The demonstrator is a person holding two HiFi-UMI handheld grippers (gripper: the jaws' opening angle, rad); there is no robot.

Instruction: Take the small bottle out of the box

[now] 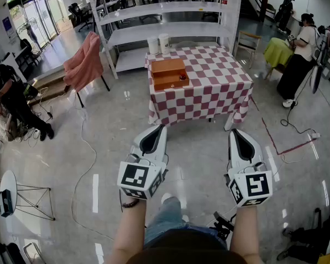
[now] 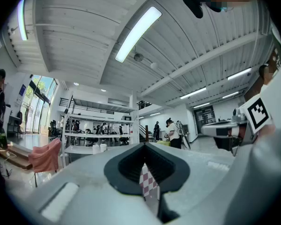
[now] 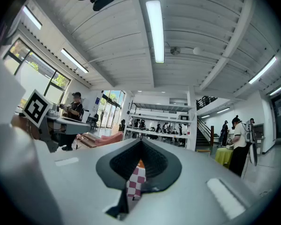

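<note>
An open orange box (image 1: 169, 73) lies on a table with a red-and-white checked cloth (image 1: 209, 89), far ahead of me across the floor. A small dark thing (image 1: 182, 77) shows in the box's right part; it is too small to tell if it is the bottle. My left gripper (image 1: 161, 127) and right gripper (image 1: 233, 131) are held side by side above the floor, well short of the table, both shut and empty. In the left gripper view the jaws (image 2: 144, 145) meet, with checked cloth (image 2: 148, 184) seen beyond. The right gripper (image 3: 141, 142) likewise frames the cloth (image 3: 136, 184) and box (image 3: 139, 163).
White shelving (image 1: 170, 15) stands behind the table, with two white cylinders (image 1: 158, 44) at the table's back edge. A pink-draped chair (image 1: 85, 64) stands to the left. Cables (image 1: 85, 147) trail over the glossy floor. People (image 1: 300, 54) stand at the right, another person (image 1: 8, 95) at the left.
</note>
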